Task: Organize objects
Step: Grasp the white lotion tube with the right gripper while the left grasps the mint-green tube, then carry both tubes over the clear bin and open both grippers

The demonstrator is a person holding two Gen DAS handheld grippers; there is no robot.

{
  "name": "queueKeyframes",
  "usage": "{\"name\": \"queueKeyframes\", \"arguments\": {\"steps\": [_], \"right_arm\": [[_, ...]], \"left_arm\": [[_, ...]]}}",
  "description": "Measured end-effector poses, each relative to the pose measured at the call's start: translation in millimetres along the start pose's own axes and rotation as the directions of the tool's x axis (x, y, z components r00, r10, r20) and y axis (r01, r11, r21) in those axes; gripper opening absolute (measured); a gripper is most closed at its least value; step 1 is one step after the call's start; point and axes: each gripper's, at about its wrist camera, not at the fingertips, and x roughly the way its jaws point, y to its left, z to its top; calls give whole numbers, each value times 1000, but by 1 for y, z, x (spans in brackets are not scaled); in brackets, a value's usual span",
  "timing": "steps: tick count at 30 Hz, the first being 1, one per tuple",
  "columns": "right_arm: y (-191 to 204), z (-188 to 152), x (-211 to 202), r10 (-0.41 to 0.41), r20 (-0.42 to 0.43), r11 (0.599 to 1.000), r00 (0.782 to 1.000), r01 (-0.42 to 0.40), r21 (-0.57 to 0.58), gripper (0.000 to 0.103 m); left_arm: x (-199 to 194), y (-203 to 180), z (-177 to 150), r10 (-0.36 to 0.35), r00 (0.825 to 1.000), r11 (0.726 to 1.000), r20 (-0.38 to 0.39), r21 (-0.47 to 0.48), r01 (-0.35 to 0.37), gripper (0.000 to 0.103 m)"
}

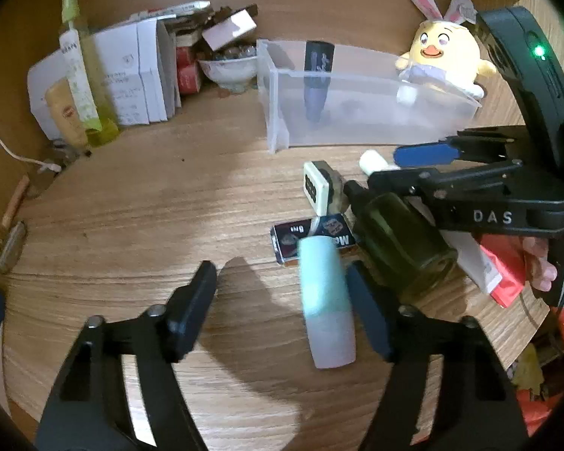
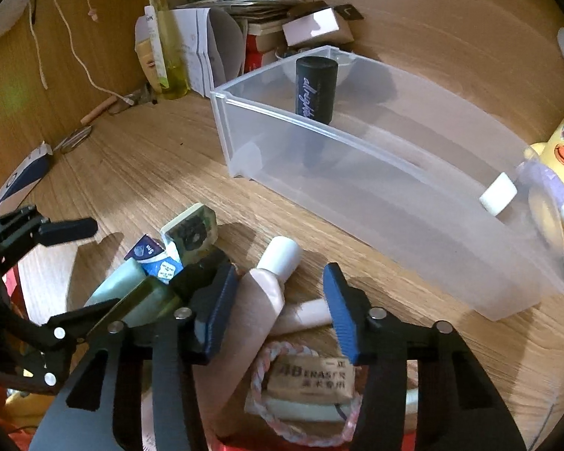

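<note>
The wooden table has papers and bottles at its back. The left gripper is spread around a lying mint tube. To the right, the right gripper is spread over a pink tube, beside the clear bin holding a black bottle.

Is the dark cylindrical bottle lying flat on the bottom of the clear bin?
No, the dark cylindrical bottle stands upright inside the clear bin, near its far end wall.

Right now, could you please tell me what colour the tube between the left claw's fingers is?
The tube is mint green with a paler frosted cap, clearest in the left wrist view.
</note>
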Motion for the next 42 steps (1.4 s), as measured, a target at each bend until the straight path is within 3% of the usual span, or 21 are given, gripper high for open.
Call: {"name": "queueKeyframes", "arguments": {"steps": [10,26,42], "right_arm": [[-1,2,11,25,-14,999,1000,-25,26,21],[-10,2,-16,-4,69,999,998,0,47,20],[-38,-1,-65,-55,177,995,983,39,92,20]], "left_arm": [[-1,-2,-2,13,1000,1000,21,10,-13,24],[-24,11,12,17,994,999,110,-40,-12,23],[-37,4,61,-14,979,999,205,-43,23,21]]}}
